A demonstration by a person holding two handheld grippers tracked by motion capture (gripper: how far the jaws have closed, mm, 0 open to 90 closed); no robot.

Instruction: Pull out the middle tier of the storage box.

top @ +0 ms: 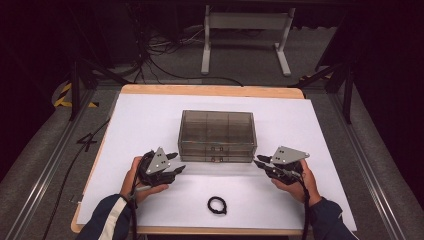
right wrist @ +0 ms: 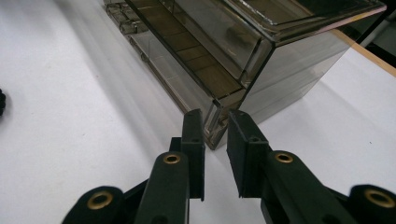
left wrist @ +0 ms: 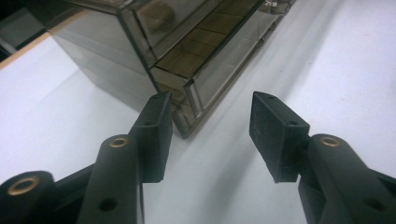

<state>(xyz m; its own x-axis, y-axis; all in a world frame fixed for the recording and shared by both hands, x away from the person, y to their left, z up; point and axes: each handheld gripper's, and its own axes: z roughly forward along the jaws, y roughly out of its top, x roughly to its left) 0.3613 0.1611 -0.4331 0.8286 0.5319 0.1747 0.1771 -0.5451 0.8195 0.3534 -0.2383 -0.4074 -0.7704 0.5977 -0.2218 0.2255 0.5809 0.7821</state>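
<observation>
A smoky clear plastic drawer box (top: 217,135) stands in the middle of the white table sheet (top: 145,120), its drawer fronts toward me. My left gripper (top: 178,163) lies just off the box's front left corner. In the left gripper view my left gripper (left wrist: 210,135) stands open, wide and empty, with the box (left wrist: 187,51) beyond its tips. My right gripper (top: 260,161) sits at the front right corner. In the right gripper view my right gripper (right wrist: 216,149) shows a narrow gap with nothing pressed between the pads, and the corner of the box (right wrist: 224,46) is just past them.
A small black ring (top: 217,205) lies on the sheet near the front edge, between my two hands; its edge shows as the black ring (right wrist: 1,102) in the right gripper view. The wooden table edge (top: 210,90) frames the sheet. Cables and a white stand (top: 245,22) are on the floor behind.
</observation>
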